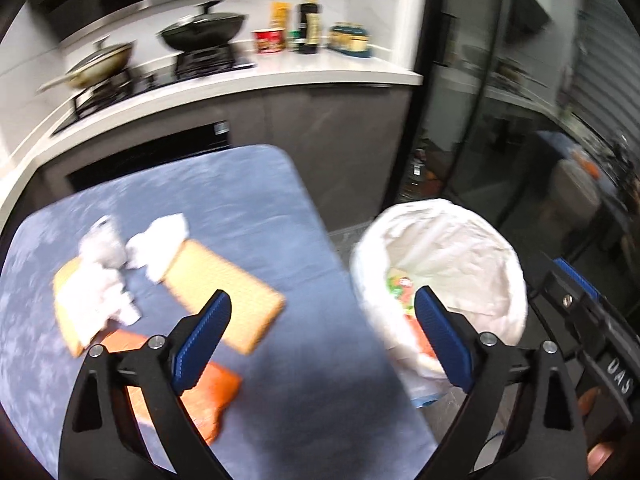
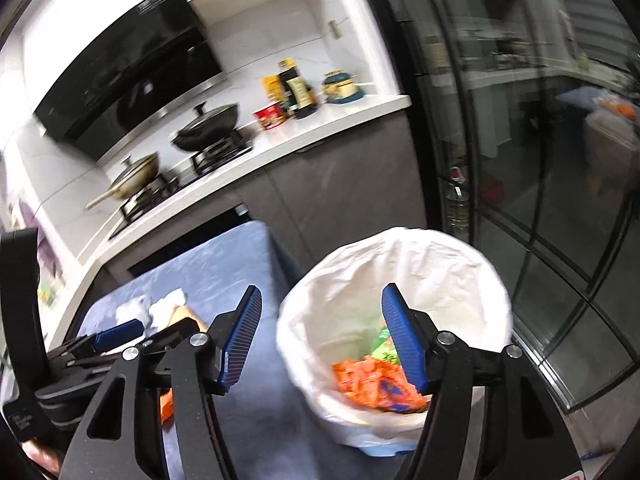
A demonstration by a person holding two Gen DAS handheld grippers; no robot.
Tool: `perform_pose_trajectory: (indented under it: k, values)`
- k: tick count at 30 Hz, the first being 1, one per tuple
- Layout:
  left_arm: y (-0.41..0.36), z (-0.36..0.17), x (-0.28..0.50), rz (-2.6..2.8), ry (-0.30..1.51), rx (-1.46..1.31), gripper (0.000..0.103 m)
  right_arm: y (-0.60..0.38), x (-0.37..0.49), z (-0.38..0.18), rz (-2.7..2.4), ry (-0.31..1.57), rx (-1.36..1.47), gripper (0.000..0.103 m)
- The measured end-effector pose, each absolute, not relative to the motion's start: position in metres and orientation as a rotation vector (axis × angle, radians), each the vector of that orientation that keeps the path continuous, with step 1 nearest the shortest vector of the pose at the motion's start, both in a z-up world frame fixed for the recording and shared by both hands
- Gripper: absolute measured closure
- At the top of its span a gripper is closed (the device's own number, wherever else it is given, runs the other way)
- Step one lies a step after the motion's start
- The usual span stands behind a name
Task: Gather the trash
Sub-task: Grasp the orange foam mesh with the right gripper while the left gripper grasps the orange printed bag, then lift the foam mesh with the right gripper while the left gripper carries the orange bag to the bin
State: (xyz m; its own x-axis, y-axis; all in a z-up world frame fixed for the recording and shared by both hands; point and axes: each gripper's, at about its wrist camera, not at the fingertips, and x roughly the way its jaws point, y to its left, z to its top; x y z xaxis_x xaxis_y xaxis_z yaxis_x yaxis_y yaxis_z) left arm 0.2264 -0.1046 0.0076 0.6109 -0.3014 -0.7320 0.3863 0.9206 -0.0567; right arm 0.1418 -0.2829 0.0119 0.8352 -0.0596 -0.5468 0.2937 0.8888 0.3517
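Observation:
A blue-covered table (image 1: 248, 200) carries the trash: crumpled white tissues (image 1: 160, 246), two tan cardboard pieces (image 1: 228, 292) and an orange wrapper (image 1: 208, 392). My left gripper (image 1: 322, 320) is open and empty above the table's right edge. A bin lined with a white bag (image 1: 440, 256) stands right of the table; it holds orange and green wrappers (image 2: 376, 380). My right gripper (image 2: 322, 336) is open and empty above the bin's (image 2: 400, 272) left rim. The left gripper (image 2: 116, 336) shows at the left in the right wrist view.
Behind the table runs a white kitchen counter (image 1: 280, 76) with a stove, two lidded woks (image 1: 204, 30), bottles and a red cup (image 1: 270, 40). Dark glass doors (image 2: 540, 200) stand right of the bin. The left wrist view is motion-blurred.

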Motion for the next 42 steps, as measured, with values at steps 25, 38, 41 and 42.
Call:
perform_pose_trajectory:
  k: [25,38,41,42]
  values:
    - [0.082,-0.060,0.254,0.018,1.054,-0.224,0.009,-0.133,0.258,-0.053,0.060,0.834,0.285,0.036]
    - [0.076,-0.082,0.263,-0.003,1.083,-0.258,0.008,-0.118,0.290,-0.081,0.053,0.876,0.235,0.056]
    - [0.070,-0.082,0.263,-0.016,1.073,-0.238,0.012,-0.120,0.287,-0.081,0.075,0.877,0.247,0.075]
    - [0.069,-0.082,0.263,-0.024,1.070,-0.235,0.015,-0.120,0.286,-0.081,0.083,0.878,0.249,0.081]
